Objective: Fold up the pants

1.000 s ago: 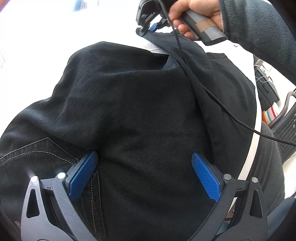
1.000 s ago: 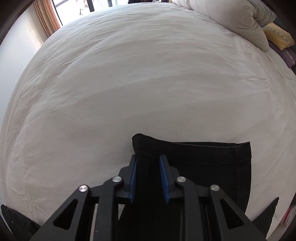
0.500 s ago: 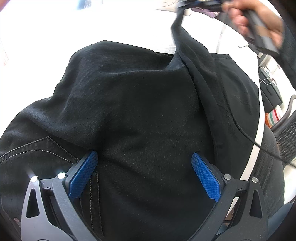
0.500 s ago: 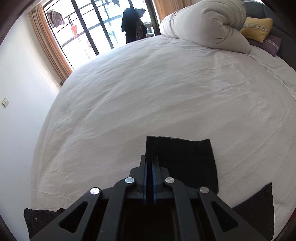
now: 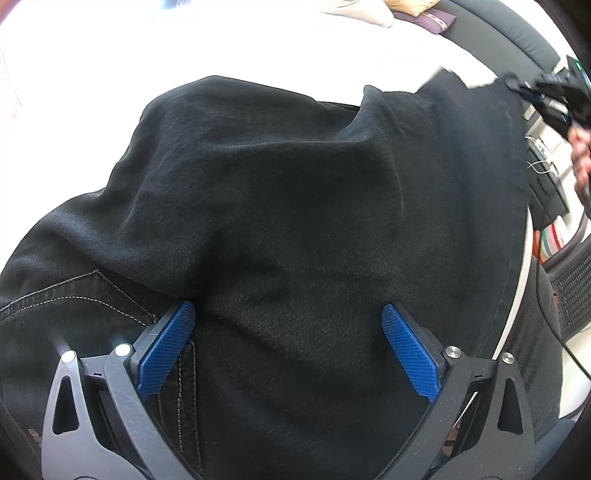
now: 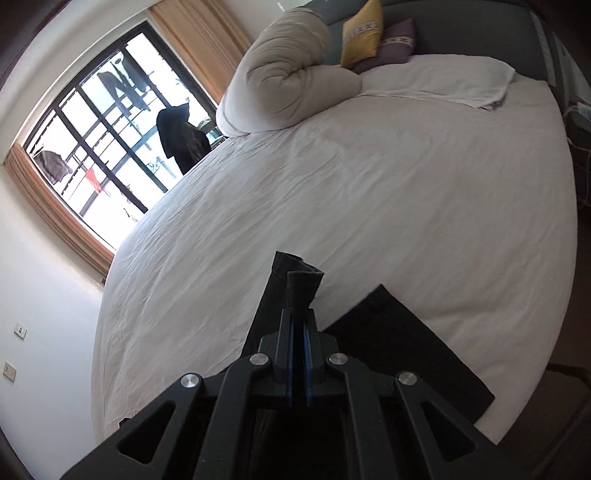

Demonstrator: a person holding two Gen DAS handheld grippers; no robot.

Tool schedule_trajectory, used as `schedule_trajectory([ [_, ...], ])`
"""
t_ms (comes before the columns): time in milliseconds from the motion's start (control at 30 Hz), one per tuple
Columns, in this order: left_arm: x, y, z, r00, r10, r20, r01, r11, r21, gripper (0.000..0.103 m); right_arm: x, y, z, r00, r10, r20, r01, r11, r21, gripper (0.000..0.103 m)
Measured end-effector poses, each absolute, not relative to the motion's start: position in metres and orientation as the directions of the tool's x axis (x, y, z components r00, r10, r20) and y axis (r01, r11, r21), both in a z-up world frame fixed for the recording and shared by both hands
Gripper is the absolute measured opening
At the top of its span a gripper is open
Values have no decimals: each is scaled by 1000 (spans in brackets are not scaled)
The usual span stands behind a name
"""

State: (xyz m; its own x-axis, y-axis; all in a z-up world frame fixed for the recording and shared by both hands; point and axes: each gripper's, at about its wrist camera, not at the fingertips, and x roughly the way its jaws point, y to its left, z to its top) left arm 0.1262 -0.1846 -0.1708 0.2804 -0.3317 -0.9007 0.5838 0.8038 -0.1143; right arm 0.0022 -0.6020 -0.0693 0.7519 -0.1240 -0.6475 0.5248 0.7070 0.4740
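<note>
Black pants lie on the white bed and fill the left wrist view, a stitched back pocket at lower left. My left gripper is open, its blue pads spread wide just above the cloth near the waist. My right gripper is shut on the hem of one pant leg and holds it lifted above the bed; it also shows in the left wrist view at upper right, pulling the leg up. The other leg end lies flat on the bed.
The white bed sheet stretches ahead. A rolled duvet and a yellow pillow sit at the head. A window is on the left. A mesh chair stands beside the bed edge.
My right gripper closed on the pant leg hem, lifted it off the bed and swung it to the right. My left gripper stayed open over the waist.
</note>
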Motion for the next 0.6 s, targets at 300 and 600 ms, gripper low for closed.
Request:
schedule_trajectory([
  [300,137,-197,-171,271,-302,-914,575,812,-98,102,-61,-624,-120,727,-148,-670,608,592,528,5],
  [600,144,-207,-176,262,-273,-926,554,828,-87,102,-81,-644,-170,712,-119,-692,651,479,588,5],
])
